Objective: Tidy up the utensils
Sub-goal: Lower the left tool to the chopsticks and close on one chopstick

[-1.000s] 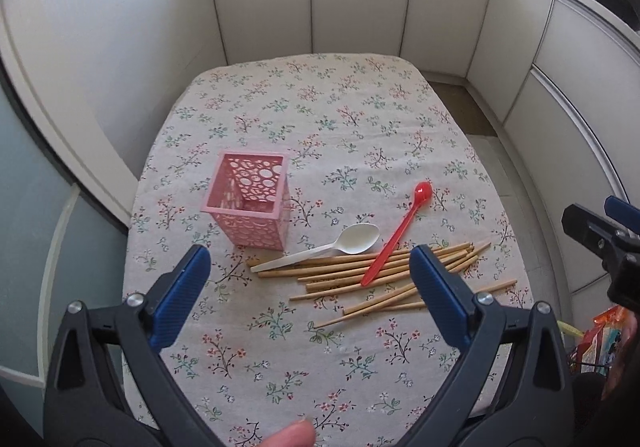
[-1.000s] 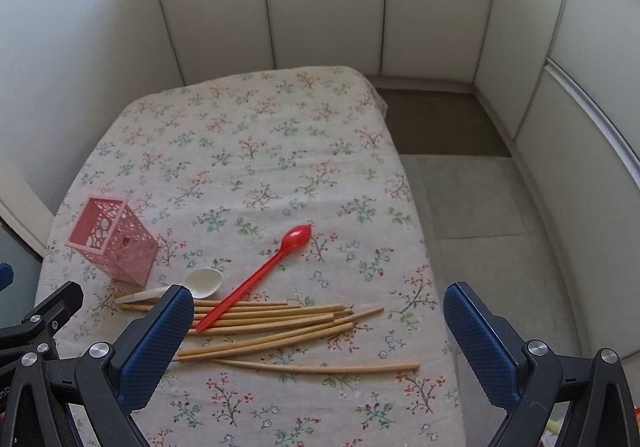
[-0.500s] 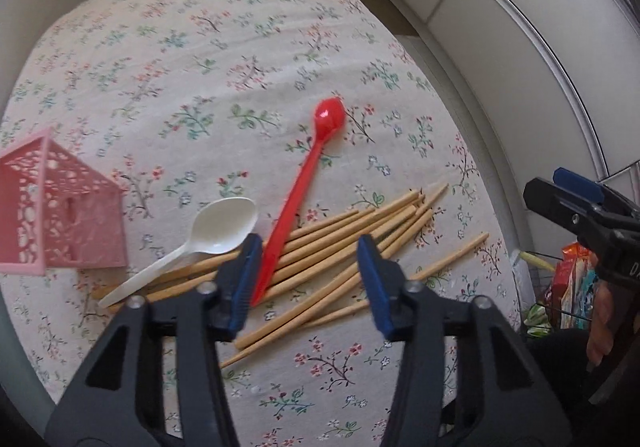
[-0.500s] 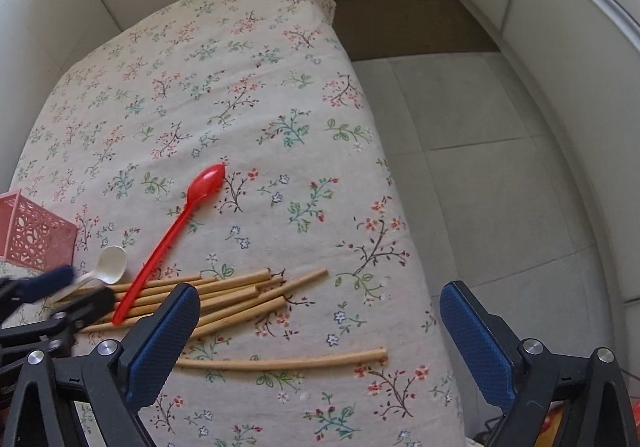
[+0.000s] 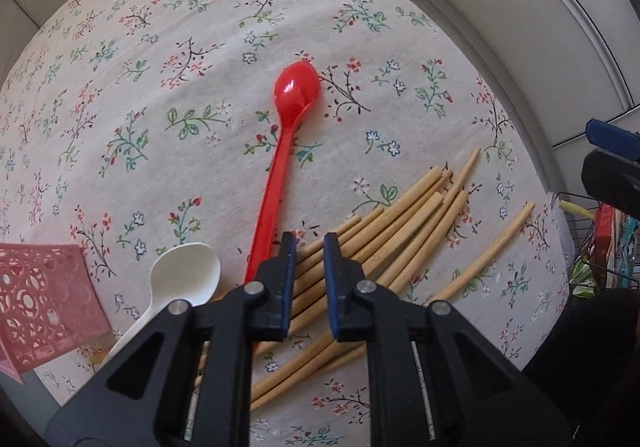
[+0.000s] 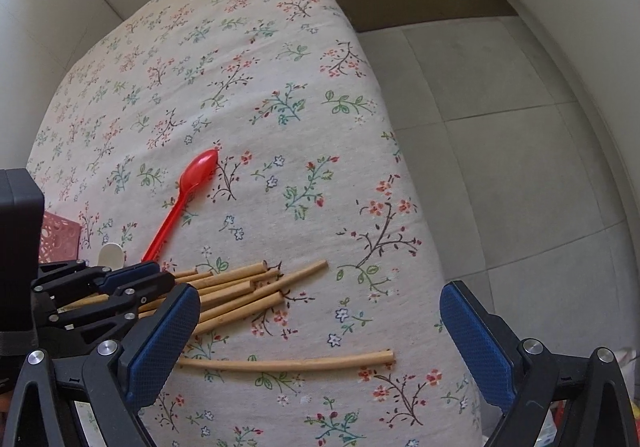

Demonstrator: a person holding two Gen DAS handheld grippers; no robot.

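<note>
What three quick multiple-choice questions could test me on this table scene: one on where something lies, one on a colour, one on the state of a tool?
1. Where does the pink basket stand?
A. left of the white spoon
B. right of the sticks
C. on the floor

2. What colour is the long spoon lying across the chopsticks?
A. green
B. red
C. black

3. How does the right tool stand?
A. clamped on a spoon
B. wide open, holding nothing
C. inside the basket

Answers: 1 A, the basket sits at the left edge beside the white spoon. 2 B, it is bright red. 3 B, its blue pads are far apart over the cloth.
</note>
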